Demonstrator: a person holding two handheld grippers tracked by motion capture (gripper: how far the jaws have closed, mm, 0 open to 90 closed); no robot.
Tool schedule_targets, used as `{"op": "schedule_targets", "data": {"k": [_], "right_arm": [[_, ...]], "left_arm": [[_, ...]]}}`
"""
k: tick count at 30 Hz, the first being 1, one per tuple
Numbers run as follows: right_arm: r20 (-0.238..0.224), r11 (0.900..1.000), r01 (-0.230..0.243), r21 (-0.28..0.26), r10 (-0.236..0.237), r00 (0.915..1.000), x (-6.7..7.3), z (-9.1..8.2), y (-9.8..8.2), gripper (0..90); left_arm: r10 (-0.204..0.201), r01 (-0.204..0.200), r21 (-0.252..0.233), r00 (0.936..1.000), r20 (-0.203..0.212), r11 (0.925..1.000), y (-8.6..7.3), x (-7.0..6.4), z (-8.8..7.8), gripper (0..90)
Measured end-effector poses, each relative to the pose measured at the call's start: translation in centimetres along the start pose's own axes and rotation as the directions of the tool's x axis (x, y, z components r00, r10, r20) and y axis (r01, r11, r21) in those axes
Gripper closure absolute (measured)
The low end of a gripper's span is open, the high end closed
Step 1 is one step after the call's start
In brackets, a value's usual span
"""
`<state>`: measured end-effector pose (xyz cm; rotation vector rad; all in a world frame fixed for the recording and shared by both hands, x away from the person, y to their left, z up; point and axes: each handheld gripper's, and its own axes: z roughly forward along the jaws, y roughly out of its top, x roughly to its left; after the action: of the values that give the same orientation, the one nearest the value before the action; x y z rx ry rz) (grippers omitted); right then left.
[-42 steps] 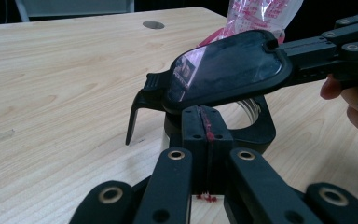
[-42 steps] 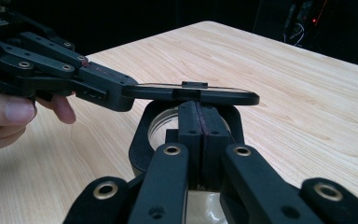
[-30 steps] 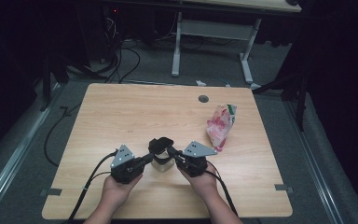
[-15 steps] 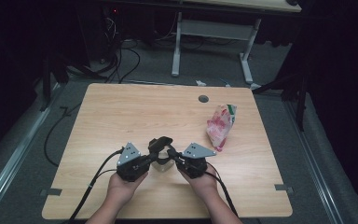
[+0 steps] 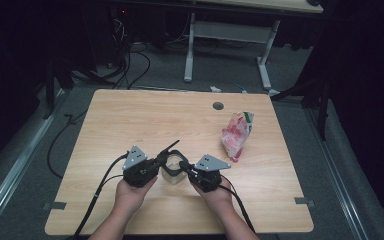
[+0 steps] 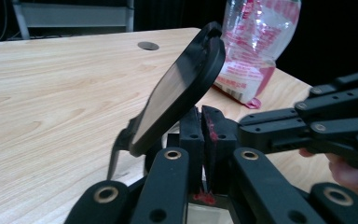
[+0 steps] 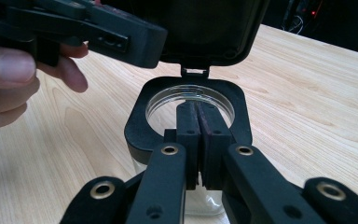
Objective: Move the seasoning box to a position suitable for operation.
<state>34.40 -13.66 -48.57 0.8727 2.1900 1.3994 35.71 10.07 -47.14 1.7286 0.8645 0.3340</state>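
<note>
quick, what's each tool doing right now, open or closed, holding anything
Left tool: closed, beside the raised lid, gripping nothing visible.
Right tool: closed at the jar rim, nothing between its jaws.

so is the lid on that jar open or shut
Open: the black lid stands tilted up on its hinge, leaving the clear jar mouth uncovered.

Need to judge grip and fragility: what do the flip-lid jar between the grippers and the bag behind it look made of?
Jar body: clear, glossy, probably glass or hard plastic; the table shows through it. Flip lid and collar: black, smooth, likely moulded plastic with a hinge. Bag: thin crinkled film, clear with red print, shiny creases.
</note>
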Motion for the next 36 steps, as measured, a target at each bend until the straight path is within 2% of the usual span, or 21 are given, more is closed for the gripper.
{"op": "schedule_targets", "data": {"k": [9, 21, 30, 36], "right_arm": [[-0.006, 1.000, 0.004, -0.011, -0.004, 1.0000, -0.1, 0.0, -0.2, 88.9], [-0.018, 1.000, -0.004, -0.027, 0.004, 0.9998, -0.2, -0.1, -0.5, 89.1], [-0.016, 0.999, 0.010, -0.035, -0.010, 0.9998, -0.2, 0.0, -0.5, 89.5], [-0.015, 0.999, 0.012, -0.035, -0.013, 0.9998, -0.2, 0.0, -0.5, 89.5]], "left_arm": [[-0.057, 0.057, -0.017, 0.9980, -0.025, 0.9982, 0.3, 0.7, 0.3, 86.9], [-0.074, 0.074, -0.009, 0.9966, -0.035, 0.9972, 0.4, 1.5, 0.5, 86.8], [-0.101, 0.100, -0.013, 0.9941, -0.041, 0.9949, 0.4, 1.9, 0.7, 86.9], [-0.100, 0.100, -0.011, 0.9938, -0.047, 0.9949, 0.4, 2.1, 0.9, 87.0]]}}
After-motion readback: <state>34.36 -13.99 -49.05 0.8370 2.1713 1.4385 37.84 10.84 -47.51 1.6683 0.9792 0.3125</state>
